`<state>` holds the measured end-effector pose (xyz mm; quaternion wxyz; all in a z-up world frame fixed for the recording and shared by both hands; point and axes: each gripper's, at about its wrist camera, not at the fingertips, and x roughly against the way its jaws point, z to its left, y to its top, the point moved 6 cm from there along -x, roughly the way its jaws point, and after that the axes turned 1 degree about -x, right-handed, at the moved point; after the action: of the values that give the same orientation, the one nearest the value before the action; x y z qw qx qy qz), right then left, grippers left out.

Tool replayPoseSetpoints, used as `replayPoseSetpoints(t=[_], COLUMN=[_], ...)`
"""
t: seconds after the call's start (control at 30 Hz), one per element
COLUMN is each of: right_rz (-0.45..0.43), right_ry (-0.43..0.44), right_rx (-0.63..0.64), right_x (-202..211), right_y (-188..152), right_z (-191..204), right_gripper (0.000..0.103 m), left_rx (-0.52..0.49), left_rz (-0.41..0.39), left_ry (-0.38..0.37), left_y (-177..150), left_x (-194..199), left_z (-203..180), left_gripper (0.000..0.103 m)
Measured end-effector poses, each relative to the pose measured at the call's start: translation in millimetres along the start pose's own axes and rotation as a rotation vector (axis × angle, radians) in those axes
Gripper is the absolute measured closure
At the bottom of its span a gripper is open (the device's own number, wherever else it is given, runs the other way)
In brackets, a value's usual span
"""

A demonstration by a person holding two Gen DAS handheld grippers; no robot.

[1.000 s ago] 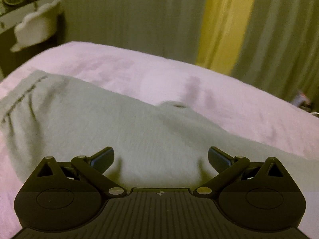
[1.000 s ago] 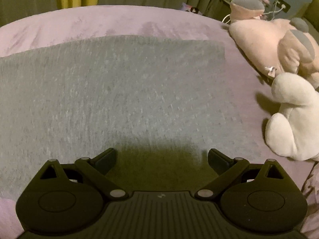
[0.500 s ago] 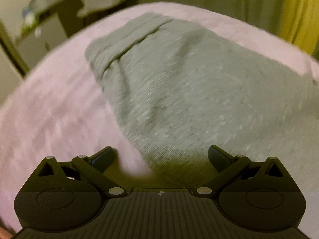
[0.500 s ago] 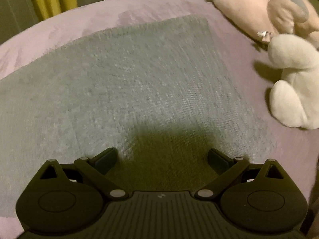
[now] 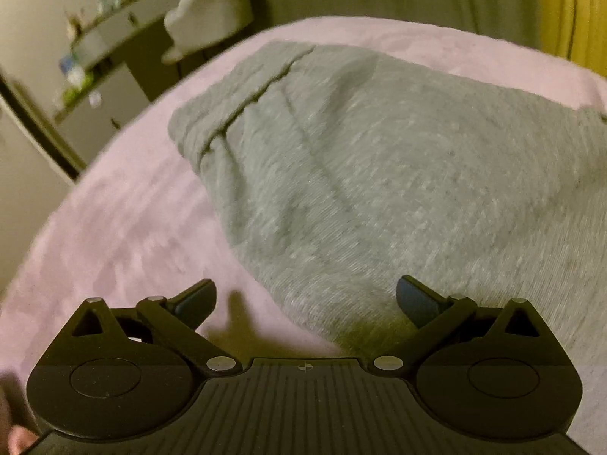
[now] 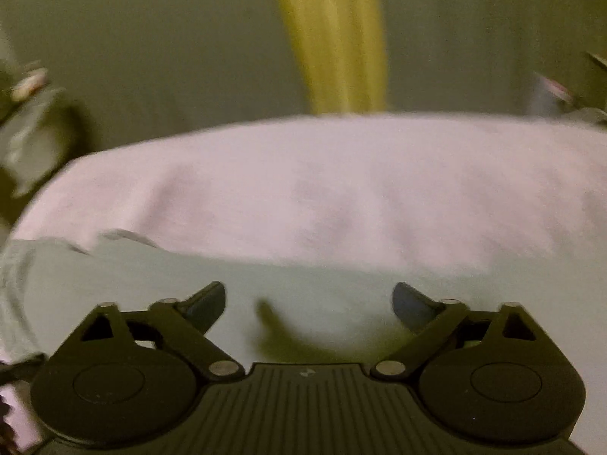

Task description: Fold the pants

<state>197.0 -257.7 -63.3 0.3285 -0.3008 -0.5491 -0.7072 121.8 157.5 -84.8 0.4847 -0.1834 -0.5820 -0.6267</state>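
Grey pants [image 5: 379, 174] lie flat on a pink bed cover [image 5: 125, 235], with the waistband [image 5: 235, 102] at the far left. My left gripper [image 5: 305, 299] is open and empty, low over the near edge of the pants; its right finger is over the cloth, its left over the cover. In the blurred right wrist view the pants [image 6: 303, 288] fill the near ground. My right gripper [image 6: 308, 301] is open and empty just above them.
The bed cover [image 6: 322, 189] runs on beyond the pants. Green curtains [image 6: 151, 38] with a yellow strip [image 6: 334, 38] hang behind the bed. A shelf unit [image 5: 95, 76] and a white soft shape [image 5: 212, 11] stand past the bed's far left corner.
The right gripper has swung left and tipped up: the plush toys left its view and the curtains came in. The left gripper has shifted slightly; the waistband now sits further right in its view.
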Motion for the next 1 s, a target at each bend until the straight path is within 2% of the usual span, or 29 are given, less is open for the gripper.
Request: replayPoseSetpoints(t=[0.03, 0.07, 0.13, 0.17, 0.3, 0.47, 0.57, 0.7, 0.73, 0.77, 0.83, 0.93, 1.0], right_rz=[0.0, 0.007, 0.028, 0.044, 0.048, 0.04, 0.018, 0.133, 0.161, 0.179, 0.207, 0.186, 0.145], right_ry=[0.033, 0.048, 0.053, 0.058, 0.087, 0.177, 0.173, 0.222, 0.227, 0.229, 0.274, 0.25, 0.19], right_rx=[0.034, 0.069, 0.145, 0.165, 0.287, 0.331, 0.421, 0.429, 0.438, 0.442, 0.437, 0.483, 0.553], right_x=[-9, -21, -45, -54, -73, -76, -82, -106, -111, -114, -113, -109, -104], right_y=[6, 13, 21, 21, 14, 12, 14, 13, 12, 10, 8, 3, -1], right_z=[21, 36, 68, 76, 109, 131, 145, 158, 161, 161, 166, 171, 176], right_gripper=[0.026, 0.04, 0.058, 0.061, 0.061, 0.058, 0.057, 0.058, 0.064, 0.075, 0.089, 0.095, 0.097], left_rx=[0.033, 0.062, 0.102, 0.115, 0.127, 0.128, 0.126, 0.079, 0.074, 0.074, 0.098, 0.118, 0.109], left_rz=[0.013, 0.022, 0.037, 0.038, 0.028, -0.029, -0.019, -0.046, -0.047, -0.045, -0.035, -0.026, -0.03], left_ry=[-0.027, -0.052, -0.084, -0.094, -0.094, -0.015, 0.0, 0.062, 0.065, 0.063, 0.044, 0.032, 0.04], left_y=[-1, -3, -6, -7, -4, -2, -3, -2, 1, 1, 1, 0, 0], left_x=[-2, -4, -8, -9, -13, -1, -4, -1, -3, -4, -6, -8, -7], left_z=[5, 9, 16, 17, 15, 20, 18, 10, 12, 11, 16, 18, 17], left_gripper=[0.0, 0.0, 0.0, 0.0, 0.0, 0.0, 0.0, 0.0, 0.0, 0.0, 0.0, 0.0, 0.0])
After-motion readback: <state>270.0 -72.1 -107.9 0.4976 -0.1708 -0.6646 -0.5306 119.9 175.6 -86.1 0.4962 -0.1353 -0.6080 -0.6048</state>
